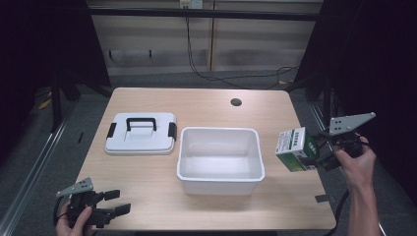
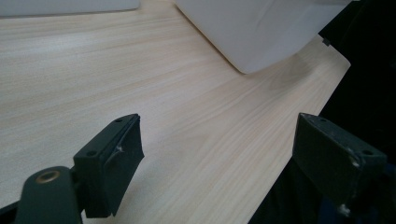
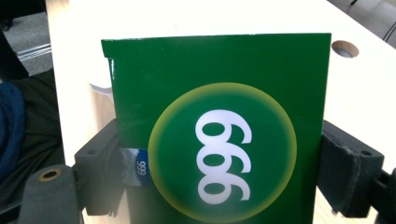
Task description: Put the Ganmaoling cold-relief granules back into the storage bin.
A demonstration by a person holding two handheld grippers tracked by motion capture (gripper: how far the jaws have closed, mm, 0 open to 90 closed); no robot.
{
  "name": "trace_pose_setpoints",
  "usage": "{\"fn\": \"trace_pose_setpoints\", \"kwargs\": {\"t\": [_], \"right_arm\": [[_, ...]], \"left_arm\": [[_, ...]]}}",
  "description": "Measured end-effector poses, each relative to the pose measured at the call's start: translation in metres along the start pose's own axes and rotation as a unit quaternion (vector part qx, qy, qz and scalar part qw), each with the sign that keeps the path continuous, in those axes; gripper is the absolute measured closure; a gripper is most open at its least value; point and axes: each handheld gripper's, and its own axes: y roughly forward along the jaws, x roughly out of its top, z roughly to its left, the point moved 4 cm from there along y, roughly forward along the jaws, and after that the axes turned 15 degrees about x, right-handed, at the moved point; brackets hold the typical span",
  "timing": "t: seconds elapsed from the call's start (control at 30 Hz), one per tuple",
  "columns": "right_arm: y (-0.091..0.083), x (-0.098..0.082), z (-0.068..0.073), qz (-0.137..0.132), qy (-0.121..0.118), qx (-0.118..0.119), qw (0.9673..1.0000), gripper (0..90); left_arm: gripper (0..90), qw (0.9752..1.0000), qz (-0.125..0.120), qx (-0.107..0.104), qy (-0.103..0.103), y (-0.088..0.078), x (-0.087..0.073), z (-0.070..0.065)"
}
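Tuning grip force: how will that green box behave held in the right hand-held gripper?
The green box is probably light card, so it may dent under a hard squeeze. Its flat sides sit square against the pads of the right hand-held gripper, so rolling looks unlikely. Its glossy print might slip a little.

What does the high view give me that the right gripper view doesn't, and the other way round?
High view alone: the white bin, open and empty, the white lid with its black handle to its left, and the left gripper, open, at the table's near left corner.
Right gripper view alone: the box's green face printed 999 in a yellow-edged circle.
Both: the right gripper shut on the green box, and the table's round hole.
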Motion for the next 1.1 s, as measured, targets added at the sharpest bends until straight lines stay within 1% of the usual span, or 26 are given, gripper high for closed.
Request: {"fn": "trace_pose_setpoints", "kwargs": {"t": [0.03, 0.1, 0.13, 0.17, 0.23, 0.3, 0.33, 0.37, 0.4, 0.47, 0.53, 0.6, 0.73, 0.8, 0.87, 0.97, 1.1], "right_arm": [[-0.001, 0.002, 0.001, 0.000, -0.002, -0.002, 1.0000, 15.7], [-0.004, 0.008, 0.003, -0.008, -0.009, 0.000, 0.9999, 15.7], [-0.005, 0.010, 0.004, -0.014, -0.011, -0.002, 0.9998, 15.7], [-0.007, 0.012, 0.005, -0.017, -0.013, -0.004, 0.9998, 15.7], [-0.009, 0.017, 0.006, -0.017, -0.016, -0.004, 0.9997, 15.7], [-0.008, 0.021, 0.006, -0.019, -0.018, 0.006, 0.9996, 15.7], [-0.008, 0.023, 0.006, -0.024, -0.018, 0.011, 0.9995, 15.7], [-0.008, 0.025, 0.005, -0.024, -0.019, 0.010, 0.9995, 15.7], [-0.008, 0.027, 0.005, -0.023, -0.021, 0.011, 0.9995, 15.7], [-0.008, 0.033, 0.005, -0.024, -0.024, 0.016, 0.9993, 15.7], [-0.008, 0.040, 0.006, -0.018, -0.027, 0.016, 0.9993, 15.7], [-0.010, 0.047, 0.008, -0.016, -0.034, 0.016, 0.9992, 15.7], [-0.014, 0.059, 0.010, -0.013, -0.041, 0.017, 0.9990, 15.7], [-0.015, 0.065, 0.010, -0.017, -0.044, 0.022, 0.9986, 15.7], [-0.016, 0.070, 0.011, -0.016, -0.046, 0.023, 0.9985, 15.7], [-0.015, 0.077, 0.012, -0.017, -0.052, 0.026, 0.9982, 15.7], [-0.010, 0.085, 0.012, -0.010, -0.058, 0.030, 0.9978, 15.7]], "left_arm": [[16.0, 1.0000, 0.000, -0.001, 0.001, 0.000, 0.000, 0.000], [16.0, 1.0000, 0.001, 0.000, 0.000, 0.000, 0.000, 0.000], [16.0, 1.0000, -0.002, 0.000, -0.004, 0.000, 0.000, 0.000], [16.0, 1.0000, -0.002, 0.000, -0.002, -0.001, 0.000, 0.000], [16.0, 1.0000, -0.002, 0.000, -0.002, -0.001, 0.000, 0.000], [16.0, 1.0000, -0.002, -0.001, -0.003, -0.001, 0.000, 0.000], [16.0, 1.0000, -0.002, 0.000, -0.001, -0.001, 0.000, 0.000], [16.0, 1.0000, -0.002, 0.000, 0.001, -0.001, 0.000, 0.001], [16.0, 1.0000, -0.003, 0.001, -0.003, -0.001, 0.000, 0.000], [16.0, 1.0000, -0.003, 0.001, -0.003, -0.001, 0.000, 0.000], [16.0, 1.0000, -0.003, 0.001, -0.003, -0.001, 0.000, 0.001], [16.0, 1.0000, -0.003, -0.001, -0.001, -0.001, 0.000, 0.001], [16.0, 1.0000, -0.003, -0.001, -0.002, -0.001, 0.000, 0.000], [16.0, 1.0000, -0.003, -0.001, -0.001, -0.002, 0.000, 0.001], [16.0, 1.0000, -0.003, 0.000, -0.002, -0.002, 0.000, 0.001], [16.0, 1.0000, -0.003, -0.001, -0.002, -0.001, 0.000, 0.001], [16.0, 1.0000, -0.002, 0.000, -0.002, -0.002, 0.000, 0.001]]}}
